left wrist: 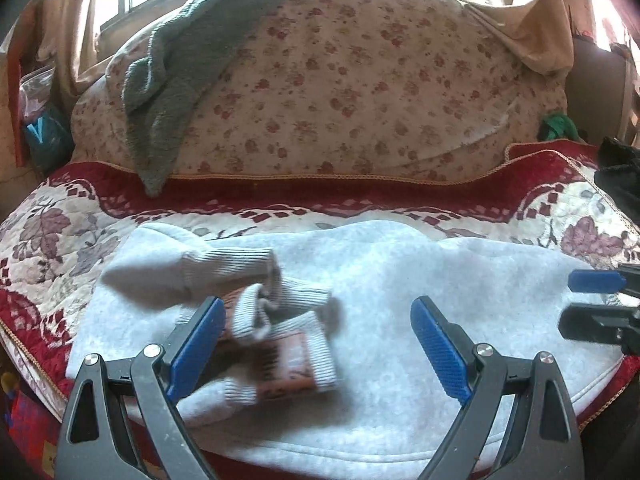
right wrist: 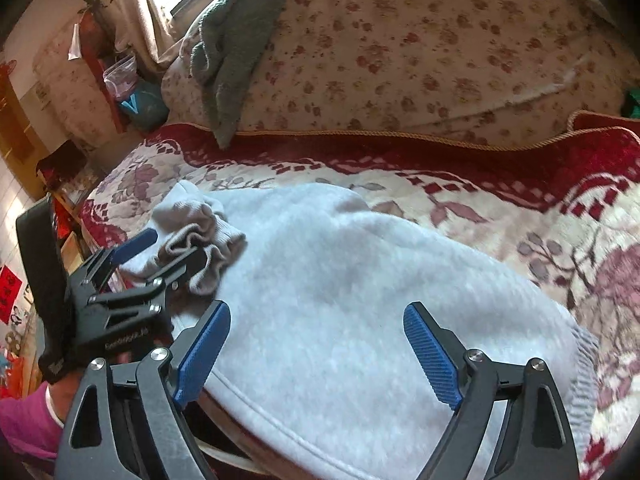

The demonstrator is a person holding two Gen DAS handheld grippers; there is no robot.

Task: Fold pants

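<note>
Left wrist view shows your left gripper (left wrist: 316, 344) spread wide and empty over one pair of light grey pants (left wrist: 400, 320), lying folded across the lower centre of the frame on the red floral bedspread (left wrist: 52, 240), its two ribbed cuffs (left wrist: 276, 308) bunched at lower left. Right wrist view has your right gripper (right wrist: 316, 348) equally agape, holding nothing above the same pants, with one grey towel (right wrist: 228, 52) at upper left.

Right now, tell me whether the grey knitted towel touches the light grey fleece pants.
Apart. The left wrist view shows the towel ending on the red bedspread border, patterned spread separating it from the pants.
</note>
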